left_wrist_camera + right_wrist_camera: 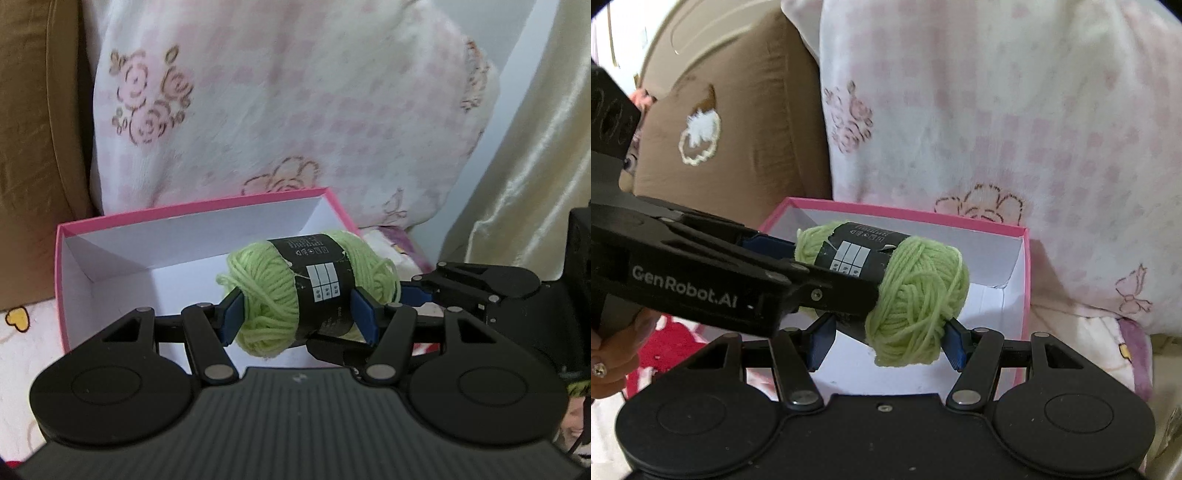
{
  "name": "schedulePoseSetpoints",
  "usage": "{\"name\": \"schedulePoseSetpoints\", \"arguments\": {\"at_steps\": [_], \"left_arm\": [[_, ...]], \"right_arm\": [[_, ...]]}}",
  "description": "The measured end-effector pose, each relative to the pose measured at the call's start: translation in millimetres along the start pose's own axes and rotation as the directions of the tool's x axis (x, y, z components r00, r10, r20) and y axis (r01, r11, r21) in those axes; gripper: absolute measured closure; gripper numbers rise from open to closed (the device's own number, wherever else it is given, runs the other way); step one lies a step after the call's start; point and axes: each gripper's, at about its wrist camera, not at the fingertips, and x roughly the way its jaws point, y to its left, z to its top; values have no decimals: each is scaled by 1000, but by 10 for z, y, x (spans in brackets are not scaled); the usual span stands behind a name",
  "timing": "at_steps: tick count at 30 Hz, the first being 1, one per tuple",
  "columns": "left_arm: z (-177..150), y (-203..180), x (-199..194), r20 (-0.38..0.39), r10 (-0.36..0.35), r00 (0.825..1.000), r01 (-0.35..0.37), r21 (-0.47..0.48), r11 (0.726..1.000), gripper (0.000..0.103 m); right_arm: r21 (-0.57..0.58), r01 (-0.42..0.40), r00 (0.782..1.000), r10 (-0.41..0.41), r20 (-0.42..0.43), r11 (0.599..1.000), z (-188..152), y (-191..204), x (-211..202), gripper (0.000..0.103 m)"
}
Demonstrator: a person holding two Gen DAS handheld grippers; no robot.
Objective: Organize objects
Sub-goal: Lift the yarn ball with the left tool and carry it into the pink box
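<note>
The skein of light green yarn [291,291] is held in the air over the open pink box [64,266], its long axis running roughly level, left to right across the left wrist view and slanting away to the left in the right wrist view. A black paper band [321,284] with a small white grid wraps its middle; the print on it is too small to read. The left gripper [297,319] has its blue pads pressed against the skein's near end. The right gripper [888,334] also closes on the skein, but its left pad sits partly behind the other tool, so contact there is hard to judge. The box is white inside. Behind it lean a floral pink-and-white pillow [295,103] and a brown cushion [738,122].
</note>
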Motion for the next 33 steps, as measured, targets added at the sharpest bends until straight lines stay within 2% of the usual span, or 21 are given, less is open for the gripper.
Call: {"name": "schedulePoseSetpoints", "arguments": {"at_steps": [4, 9, 15, 18, 21, 25, 29, 32, 33], "left_arm": [[51, 153, 228, -39, -13, 999, 11, -48, 999, 44], [71, 342, 413, -45, -23, 999, 16, -160, 987, 43], [118, 381, 682, -90, 3, 996, -20, -184, 983, 44], [103, 415, 834, -115, 6, 993, -30, -215, 976, 45], [100, 462, 918, -114, 13, 993, -40, -238, 970, 44], [58, 550, 959, -116, 21, 993, -53, -281, 958, 44], [11, 599, 934, -123, 41, 992, -78, -313, 947, 43], [-26, 600, 941, -114, 48, 992, -82, -319, 944, 45], [-27, 584, 955, -116, 52, 992, -86, -312, 946, 50]], "right_arm": [[-4, 19, 1000, -19, -23, 1000, 13, -34, 214, 38], [-16, 42, 999, -42, -29, 999, 55, -69, 365, 38], [-10, 61, 995, -61, -73, 998, 71, -210, 606, 38], [-39, 102, 988, -106, -117, 994, 75, -203, 733, 38], [-79, 137, 983, -145, -114, 988, 70, -156, 789, 39], [-111, 158, 977, -171, -128, 981, 66, -129, 809, 51], [-147, 200, 971, -216, -106, 969, 42, -138, 808, 77], [-121, 166, 978, -179, -104, 979, 9, -183, 795, 78], [-124, 161, 980, -173, -99, 979, -8, -178, 784, 78]]}}
